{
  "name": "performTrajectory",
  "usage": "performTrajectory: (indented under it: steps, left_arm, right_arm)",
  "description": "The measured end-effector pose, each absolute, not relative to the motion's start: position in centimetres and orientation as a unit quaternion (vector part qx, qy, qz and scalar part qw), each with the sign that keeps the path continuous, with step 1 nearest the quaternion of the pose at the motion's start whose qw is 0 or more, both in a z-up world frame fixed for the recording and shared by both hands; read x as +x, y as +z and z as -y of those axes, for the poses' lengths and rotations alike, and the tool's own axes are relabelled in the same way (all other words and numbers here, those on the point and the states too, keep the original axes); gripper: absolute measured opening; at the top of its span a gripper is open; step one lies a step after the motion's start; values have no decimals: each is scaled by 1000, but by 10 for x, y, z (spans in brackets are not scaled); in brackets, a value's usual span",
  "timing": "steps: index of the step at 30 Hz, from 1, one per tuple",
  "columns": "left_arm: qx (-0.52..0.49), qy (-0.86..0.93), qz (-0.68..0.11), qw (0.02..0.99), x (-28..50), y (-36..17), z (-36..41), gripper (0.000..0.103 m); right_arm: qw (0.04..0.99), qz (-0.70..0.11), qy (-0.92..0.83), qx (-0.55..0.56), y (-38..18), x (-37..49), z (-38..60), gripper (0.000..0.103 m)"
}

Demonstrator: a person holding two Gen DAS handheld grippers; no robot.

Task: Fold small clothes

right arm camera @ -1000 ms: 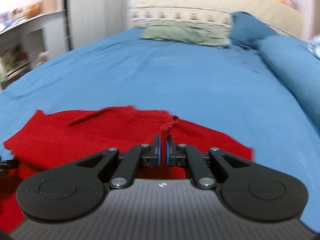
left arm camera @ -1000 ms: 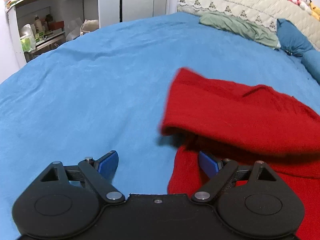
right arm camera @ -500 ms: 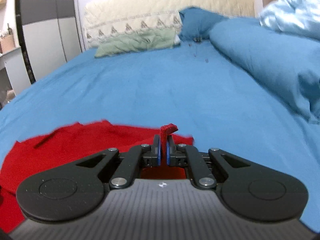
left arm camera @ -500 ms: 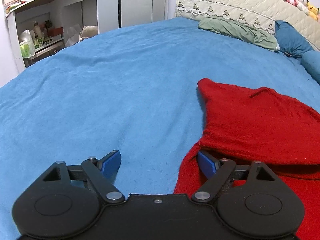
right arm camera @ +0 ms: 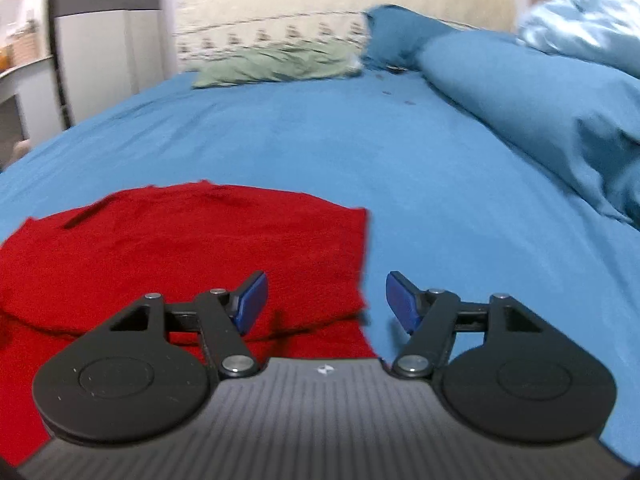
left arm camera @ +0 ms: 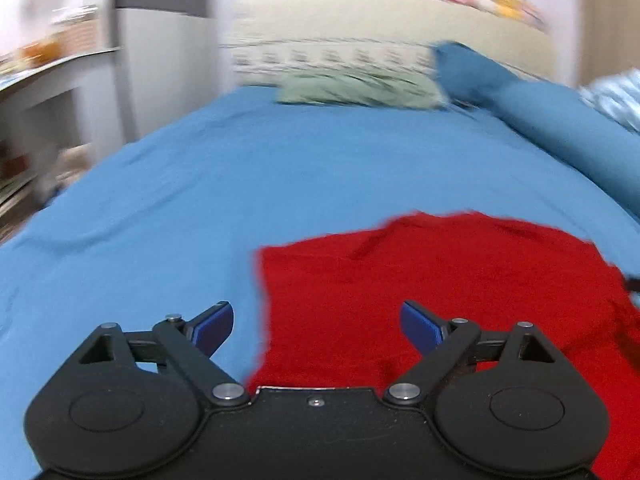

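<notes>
- Left gripper (left arm camera: 317,326): jaws spread wide, nothing between the blue pads. The left pad (left arm camera: 214,326) is over the bedsheet; the right pad (left arm camera: 420,326) is over the garment. The garment's left edge runs between the two.
- Right gripper (right arm camera: 326,300): jaws spread wide, nothing between them. Its left pad (right arm camera: 250,300) is over the garment; its right pad (right arm camera: 402,304) is over bare sheet. The garment's right edge lies between them.
- Red garment (left arm camera: 460,280) (right arm camera: 180,248): lies flat on the bed just ahead of both grippers, folded so that an upper layer rests on a lower one; the upper layer's near edge shows as a ridge in the right wrist view. A short dark crease marks the far left part of the top layer.
- Blue bedsheet (left arm camera: 280,168) (right arm camera: 440,184): covers the bed around the garment on all visible sides.
- Rolled blue duvet (right arm camera: 540,112): along the right side of the bed, well apart from the garment.
- Green cloth (left arm camera: 360,90) (right arm camera: 276,66): at the far end, against the cream headboard (left arm camera: 380,28).
- Both views are motion-blurred; finer detail cannot be told.
</notes>
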State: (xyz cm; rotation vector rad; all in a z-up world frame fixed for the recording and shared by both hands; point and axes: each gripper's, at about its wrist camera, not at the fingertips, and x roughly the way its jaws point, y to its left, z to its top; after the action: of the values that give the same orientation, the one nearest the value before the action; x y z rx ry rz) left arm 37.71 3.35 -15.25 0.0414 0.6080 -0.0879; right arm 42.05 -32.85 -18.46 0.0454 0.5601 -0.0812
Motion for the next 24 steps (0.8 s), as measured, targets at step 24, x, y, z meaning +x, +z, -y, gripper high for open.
performTrajectory:
  steps: [24]
  left_arm:
    - [-47, -161, -388, 906, 523, -199, -78, 93]
  right_arm:
    - [950, -309, 15, 46, -209, 469, 309, 90]
